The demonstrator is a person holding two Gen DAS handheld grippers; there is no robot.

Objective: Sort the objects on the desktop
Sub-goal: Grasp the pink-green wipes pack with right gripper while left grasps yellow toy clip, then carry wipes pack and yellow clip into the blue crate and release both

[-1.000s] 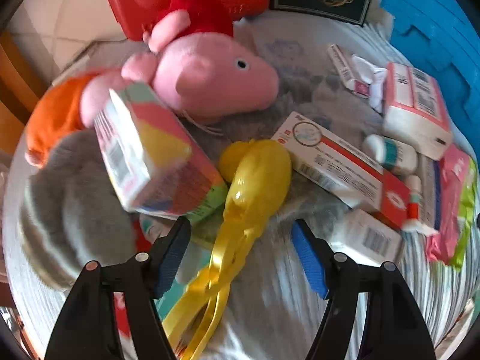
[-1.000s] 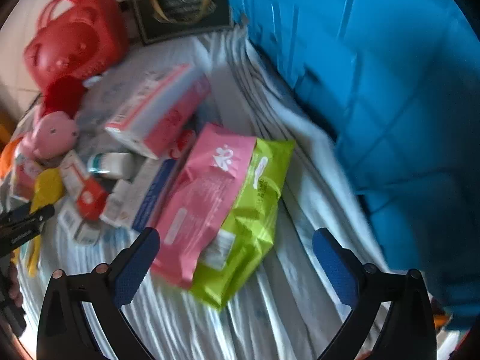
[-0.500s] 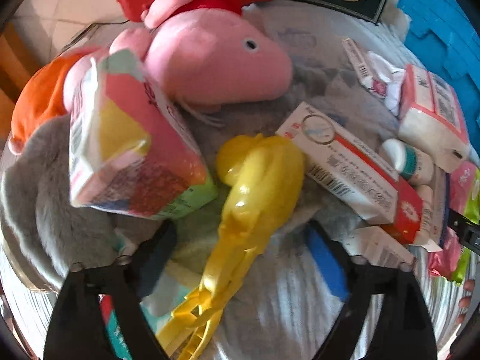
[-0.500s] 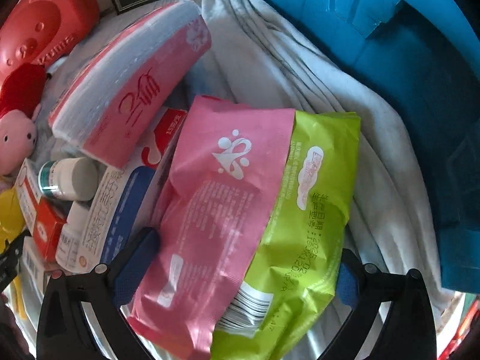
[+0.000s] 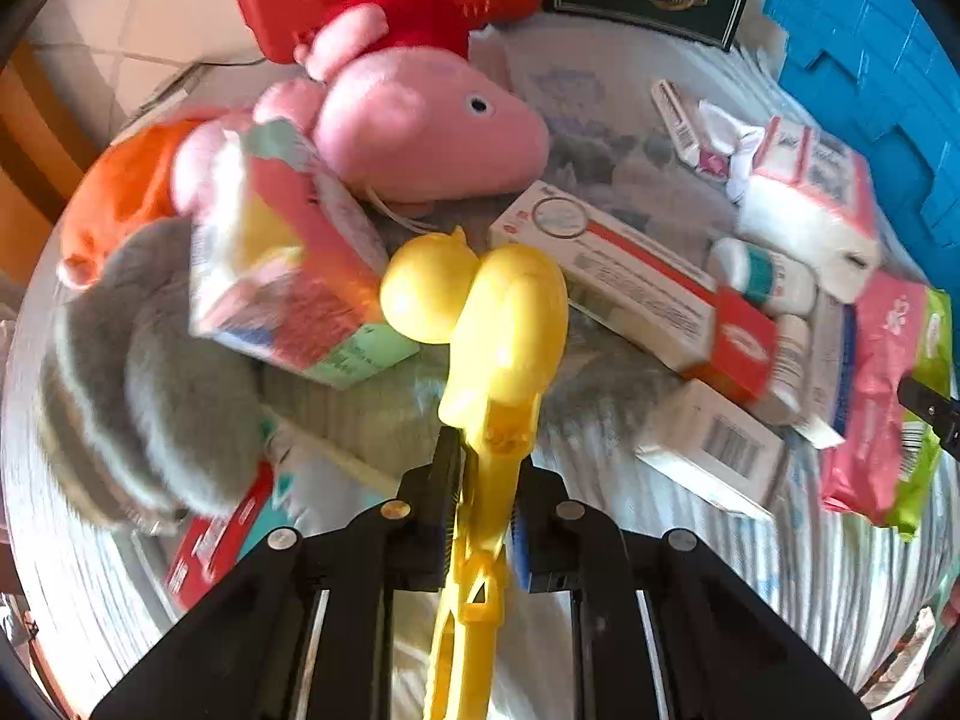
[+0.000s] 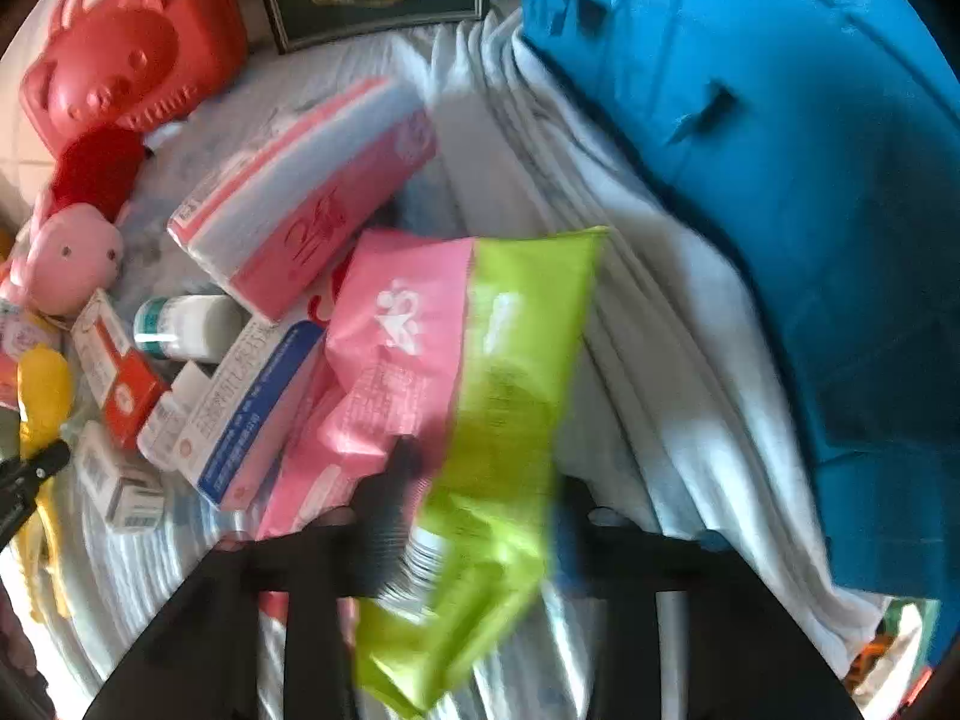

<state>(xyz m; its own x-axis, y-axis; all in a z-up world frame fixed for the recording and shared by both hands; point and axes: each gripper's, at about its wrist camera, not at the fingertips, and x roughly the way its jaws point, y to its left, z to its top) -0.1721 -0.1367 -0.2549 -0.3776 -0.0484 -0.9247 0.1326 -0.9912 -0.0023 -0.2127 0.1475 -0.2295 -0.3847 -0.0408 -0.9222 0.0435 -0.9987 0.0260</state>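
Left gripper [image 5: 483, 510] has just been closing, and its jaws now pinch the narrow handle of the yellow plastic tongs [image 5: 504, 348], whose rounded cups reach forward over the striped cloth [image 5: 690, 546]. Right gripper [image 6: 480, 516] has likewise just been closing; blur smears its fingers, but they appear clamped across the near end of the green wipes pack [image 6: 510, 396], which lies edge to edge with the pink wipes pack [image 6: 390, 360]. Step in hand, by my reading: both grasps freshly made, lift not yet begun. Around the tongs: a colourful carton [image 5: 282, 288] just beside the cups on the left, a pink plush pig [image 5: 420, 132] behind, a red-and-white box [image 5: 636, 288] on the right. Blue bin [image 6: 780, 150] stands near the green pack on its right, a red basket [image 6: 120, 42] at the far edge. Next move likely calls for a straight lift of each item clear of its neighbours, minding that the pink pack may drag along, then a carry to whichever container suits; which one I cannot tell.
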